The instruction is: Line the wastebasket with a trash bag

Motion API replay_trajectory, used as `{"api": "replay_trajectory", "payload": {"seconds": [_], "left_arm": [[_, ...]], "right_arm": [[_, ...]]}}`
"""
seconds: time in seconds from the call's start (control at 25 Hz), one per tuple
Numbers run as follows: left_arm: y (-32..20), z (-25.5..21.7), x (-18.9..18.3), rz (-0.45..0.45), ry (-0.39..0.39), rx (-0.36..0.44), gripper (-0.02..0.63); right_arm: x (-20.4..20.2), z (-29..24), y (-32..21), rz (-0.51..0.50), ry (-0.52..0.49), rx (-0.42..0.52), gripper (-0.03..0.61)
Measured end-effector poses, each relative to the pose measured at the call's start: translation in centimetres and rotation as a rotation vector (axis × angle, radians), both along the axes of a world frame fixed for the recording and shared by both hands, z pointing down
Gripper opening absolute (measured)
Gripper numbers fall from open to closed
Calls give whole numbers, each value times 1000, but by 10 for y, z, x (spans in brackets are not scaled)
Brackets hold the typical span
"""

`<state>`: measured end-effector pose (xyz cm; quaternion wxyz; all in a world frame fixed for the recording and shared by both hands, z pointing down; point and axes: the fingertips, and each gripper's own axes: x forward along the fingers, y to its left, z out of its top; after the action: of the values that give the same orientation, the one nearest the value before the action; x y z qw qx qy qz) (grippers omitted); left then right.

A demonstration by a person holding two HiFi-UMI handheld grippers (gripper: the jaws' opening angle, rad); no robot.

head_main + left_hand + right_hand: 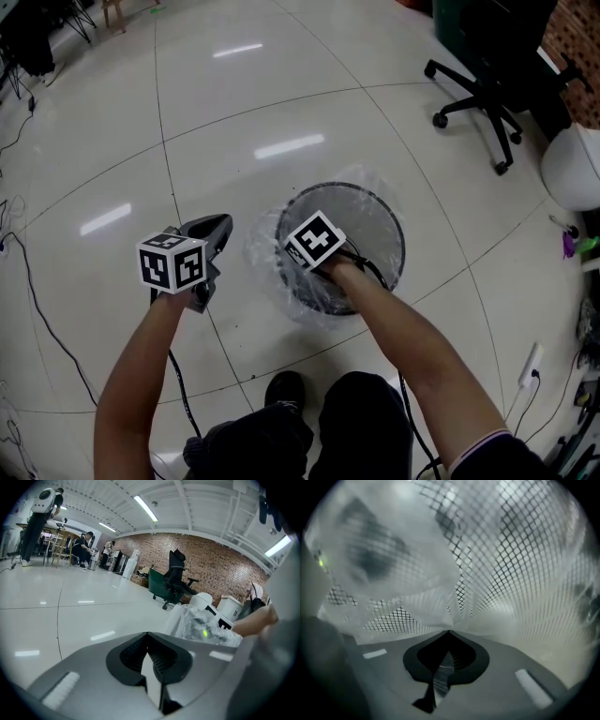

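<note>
the wastebasket (382, 223), a round black mesh one, stands on the pale tiled floor (281, 94) just ahead of the person's dark shoe (284, 386); a clear trash bag (265, 251) lies inside it and spills in crumpled folds over the rim on the left and far sides; the right tongs (450, 632) reach down into the basket at its near left edge, with their marker cube (314, 241) showing above the rim; in the right gripper view the jaws are pressed together at the tips and pinch a fold of the bag's film, creases fanning out from the pinch, and the mesh wall shows through the plastic all around; a strip of film also shows in the gap behind the tips.

the left tongs (220, 225) hang beside the basket on its left, apart from it, above bare floor, their own marker cube (173, 264) near the hand; in the left gripper view those jaws (147, 633) are pressed together with nothing between them, only floor seen through the slit behind the tips; to the right in that view lie the bunched bag (201, 623) and the person's right hand (257, 619).

a black office chair (487, 94) stands well apart at the far right; thin cables (42, 319) trail over the floor at the left.
</note>
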<state>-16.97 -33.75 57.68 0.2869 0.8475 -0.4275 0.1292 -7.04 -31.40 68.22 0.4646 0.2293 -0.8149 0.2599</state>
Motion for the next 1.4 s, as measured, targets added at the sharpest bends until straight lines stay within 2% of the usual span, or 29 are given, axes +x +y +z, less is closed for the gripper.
{"api": "replay_trajectory", "payload": {"seconds": [0.6,1.04,1.4], "left_arm": [[0,-1,12,31,12,3,12],[4,-8,9,29,11,14,12],[11,-25,16,35,-6,38,12]], "right_arm": [[69,-13,-35,156,44,13,2],[41,-36,-28,97,2,44,2],[41,-87,-30,94,-70,115,2]]}}
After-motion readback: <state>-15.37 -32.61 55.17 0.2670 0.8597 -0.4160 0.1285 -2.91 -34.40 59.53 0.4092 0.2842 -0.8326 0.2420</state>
